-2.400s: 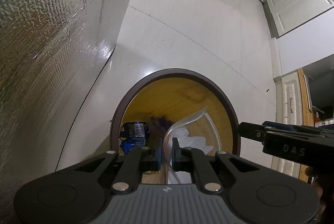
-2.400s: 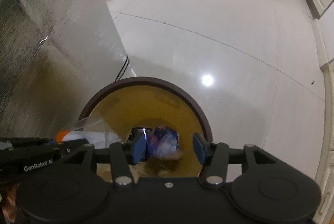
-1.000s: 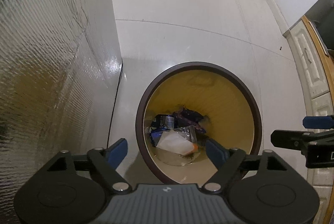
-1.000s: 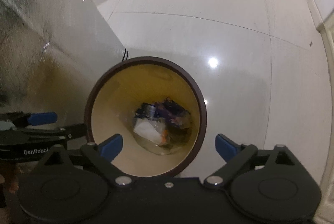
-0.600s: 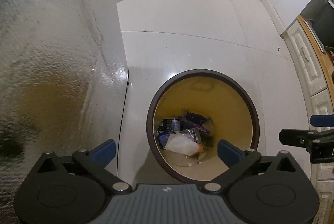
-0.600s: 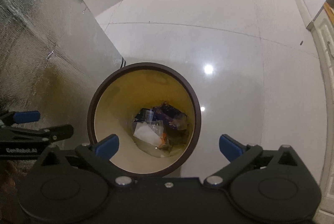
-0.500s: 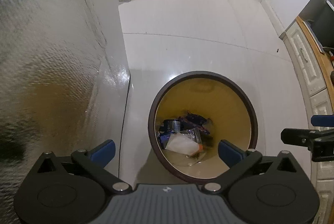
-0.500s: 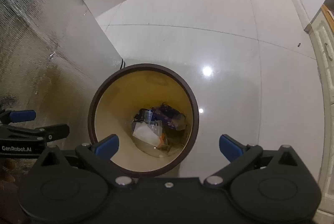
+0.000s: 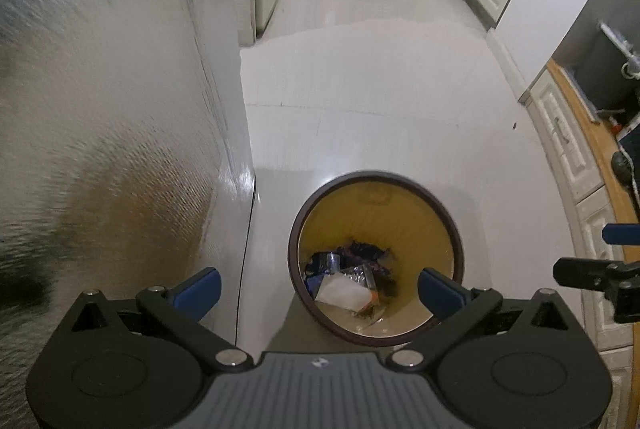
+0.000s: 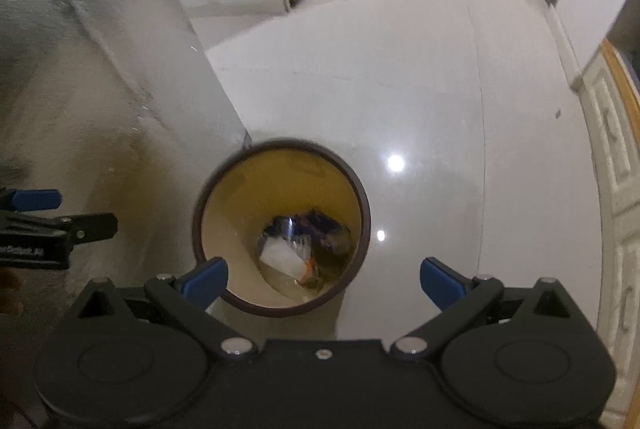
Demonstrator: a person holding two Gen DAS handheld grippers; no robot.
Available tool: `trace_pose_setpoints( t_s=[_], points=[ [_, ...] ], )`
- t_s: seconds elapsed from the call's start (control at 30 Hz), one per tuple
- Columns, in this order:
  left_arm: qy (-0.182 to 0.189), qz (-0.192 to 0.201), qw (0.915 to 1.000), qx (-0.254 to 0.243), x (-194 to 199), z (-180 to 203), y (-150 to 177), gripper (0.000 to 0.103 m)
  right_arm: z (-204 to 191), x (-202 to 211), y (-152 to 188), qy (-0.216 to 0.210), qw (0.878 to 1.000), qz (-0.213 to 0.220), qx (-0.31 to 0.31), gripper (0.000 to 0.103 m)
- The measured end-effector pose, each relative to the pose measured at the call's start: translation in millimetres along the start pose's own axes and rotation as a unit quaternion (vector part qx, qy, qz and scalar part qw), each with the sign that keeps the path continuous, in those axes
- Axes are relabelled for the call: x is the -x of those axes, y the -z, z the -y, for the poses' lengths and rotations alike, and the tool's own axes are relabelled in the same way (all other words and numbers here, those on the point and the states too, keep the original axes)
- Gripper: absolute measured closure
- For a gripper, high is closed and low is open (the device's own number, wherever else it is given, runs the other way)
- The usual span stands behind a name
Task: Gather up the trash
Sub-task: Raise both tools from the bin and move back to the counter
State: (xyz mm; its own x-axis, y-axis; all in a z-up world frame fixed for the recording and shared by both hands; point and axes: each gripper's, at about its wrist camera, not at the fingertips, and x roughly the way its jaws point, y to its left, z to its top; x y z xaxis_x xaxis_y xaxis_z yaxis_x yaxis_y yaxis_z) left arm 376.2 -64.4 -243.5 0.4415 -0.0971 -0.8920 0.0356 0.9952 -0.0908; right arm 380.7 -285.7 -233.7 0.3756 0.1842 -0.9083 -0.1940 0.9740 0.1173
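- The pale tiled floor (image 9: 380, 101) runs bare away towards the cabinets; no loose litter shows on the stretch in view, so my guess is the next piece lies somewhere out of frame.
- A tall silvery textured panel (image 9: 100, 109) rises on the left, and the bin stands just beside its lower edge, tucked out of the walkway.
- The round bin (image 9: 456, 229), dark-rimmed and yellow inside, sits upright on the floor below both grippers, its mouth open to take whatever is dropped in.
- The left gripper (image 9: 318, 287) hangs above the bin with its blue pads spread wide and nothing between them; it points steeply down, so the opening is in plain sight.
- The right gripper (image 10: 324, 279) hangs alongside, also fully spread and empty, aimed down at the same opening.
- The trash lies at the bottom of the bin: a clear plastic bag with white and an orange scrap (image 9: 346, 295), resting against dark purple and blue wrappers (image 9: 360, 253). This load looks delivered.
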Motion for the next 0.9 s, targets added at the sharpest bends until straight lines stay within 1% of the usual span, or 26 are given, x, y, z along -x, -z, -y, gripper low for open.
trace_pose_setpoints(
  t_s=[0.2, 0.37, 0.53, 0.77, 0.83, 0.9],
  points=[
    [0.003, 0.043, 0.9991, -0.006, 46, 4, 1, 0.0, -5, 48, 4, -0.006, 0.999, 0.049, 0.012, 0.0],
    [0.006, 0.086, 0.9962, -0.015, 88, 14, 3, 0.0, -9, 83, 11, 0.005, 0.996, 0.086, 0.028, 0.0],
    [0.013, 0.129, 0.9912, -0.024, 131, 25, 7, 0.0, -9, 122, 19, 0.021, 0.991, 0.131, 0.028, 0.0],
    [0.021, 0.196, 0.98, -0.024, 194, 35, 19, 0.0, -4, 172, 31, 0.031, 0.98, 0.196, 0.023, 0.0],
    [0.023, 0.215, 0.976, -0.026, 212, 36, 22, 0.0, -6, 188, 33, 0.029, 0.974, 0.222, 0.023, 0.0],
    [0.025, 0.241, 0.9696, -0.032, 236, 37, 25, 0.0, -8, 201, 34, 0.027, 0.969, 0.244, 0.025, 0.0]
  ],
)
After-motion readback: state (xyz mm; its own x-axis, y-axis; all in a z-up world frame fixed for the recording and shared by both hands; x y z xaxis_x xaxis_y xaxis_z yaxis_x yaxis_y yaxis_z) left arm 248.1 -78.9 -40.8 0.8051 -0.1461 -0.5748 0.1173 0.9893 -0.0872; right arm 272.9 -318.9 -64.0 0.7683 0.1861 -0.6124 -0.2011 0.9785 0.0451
